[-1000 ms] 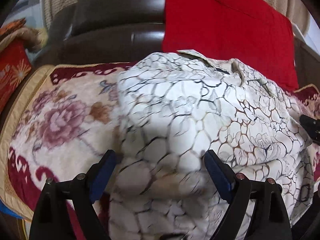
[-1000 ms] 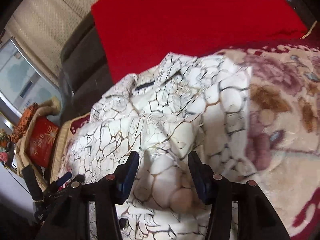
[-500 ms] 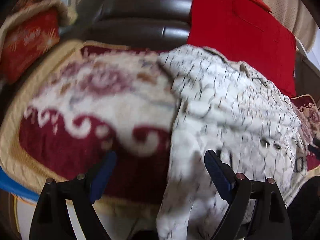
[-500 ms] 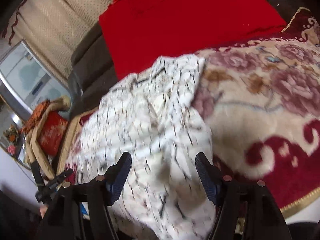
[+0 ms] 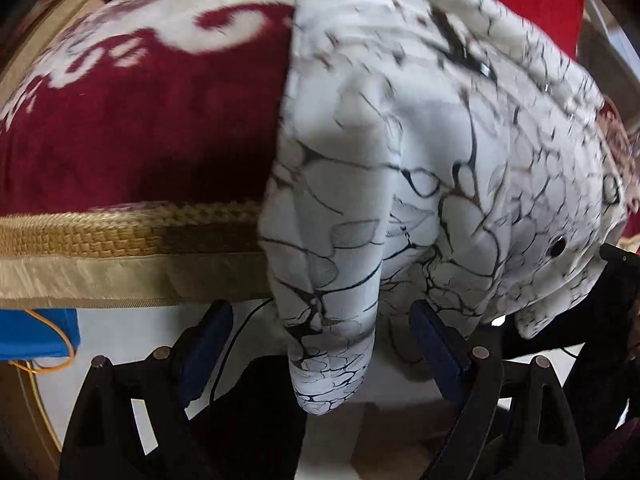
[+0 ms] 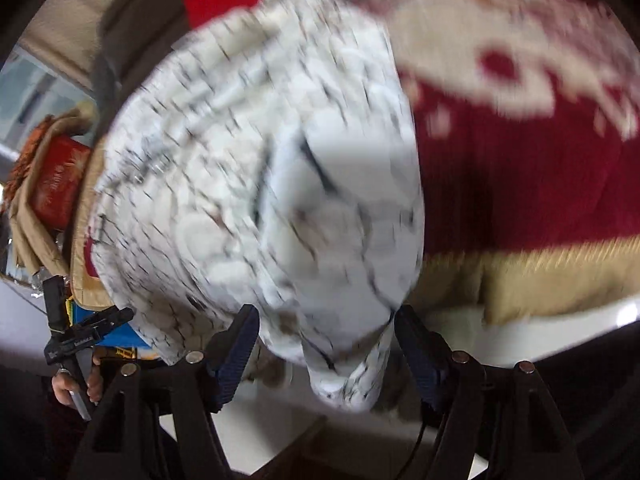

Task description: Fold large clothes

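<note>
The white garment with the black crackle print lies bunched on the red and cream patterned cover of the seat, its lower ends spilling over the gold braided front border and hanging toward the pale floor. That overhang appears to be why both tools sit low at the seat's front: the free ends are the easiest parts to take for a fold.

The left gripper points steeply down, jaws well apart; a hanging tail of the garment drops between them, and the blue pads do not press on it. The right gripper is angled down likewise and its jaws are opening; a second hanging end sits between them. That view is heavily blurred, but the pads seem clear of the cloth. A hand holding the left tool shows at the lower left of the right wrist view.
</note>
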`<action>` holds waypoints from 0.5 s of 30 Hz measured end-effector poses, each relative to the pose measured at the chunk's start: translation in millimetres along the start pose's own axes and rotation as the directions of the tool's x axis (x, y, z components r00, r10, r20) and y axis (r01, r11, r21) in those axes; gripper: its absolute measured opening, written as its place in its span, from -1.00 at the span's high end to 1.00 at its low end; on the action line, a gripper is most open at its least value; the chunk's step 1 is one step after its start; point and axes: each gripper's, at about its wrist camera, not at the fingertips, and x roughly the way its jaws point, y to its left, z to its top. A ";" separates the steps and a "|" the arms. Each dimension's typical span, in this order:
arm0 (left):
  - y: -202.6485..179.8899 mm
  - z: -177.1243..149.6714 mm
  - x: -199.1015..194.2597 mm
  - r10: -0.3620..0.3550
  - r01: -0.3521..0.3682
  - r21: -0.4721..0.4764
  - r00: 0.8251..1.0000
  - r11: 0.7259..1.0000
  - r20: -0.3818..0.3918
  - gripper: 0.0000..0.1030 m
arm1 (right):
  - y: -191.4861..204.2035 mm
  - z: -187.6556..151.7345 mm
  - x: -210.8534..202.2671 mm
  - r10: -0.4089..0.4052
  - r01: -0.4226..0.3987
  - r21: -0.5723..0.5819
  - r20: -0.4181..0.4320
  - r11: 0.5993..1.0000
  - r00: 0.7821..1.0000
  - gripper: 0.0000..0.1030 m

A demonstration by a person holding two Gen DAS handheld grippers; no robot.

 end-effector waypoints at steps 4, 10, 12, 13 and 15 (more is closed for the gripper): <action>-9.2 8.9 13.9 0.009 -0.008 0.034 0.999 0.999 -0.039 -0.74 | -2.6 -9.6 27.4 -0.030 0.033 0.040 -0.056 0.999 0.998 -0.43; -20.3 16.5 32.2 -0.039 0.045 0.077 0.996 0.996 -0.080 -0.17 | 5.4 -13.0 53.4 -0.143 0.141 -0.045 -0.028 0.989 0.989 -0.43; -22.5 18.5 37.3 -0.060 0.068 0.080 0.993 0.994 -0.102 0.49 | 4.9 -13.9 57.9 -0.109 0.108 -0.056 -0.028 0.993 0.994 -0.34; -22.7 19.4 38.4 -0.067 0.076 0.079 0.992 0.994 -0.105 0.72 | 5.6 -14.2 57.3 -0.096 0.094 -0.065 -0.030 0.993 0.995 0.07; -23.3 20.5 34.3 -0.104 0.112 0.080 0.991 0.991 -0.088 0.82 | 11.5 -16.9 49.8 -0.056 0.053 -0.099 -0.028 0.994 0.998 0.53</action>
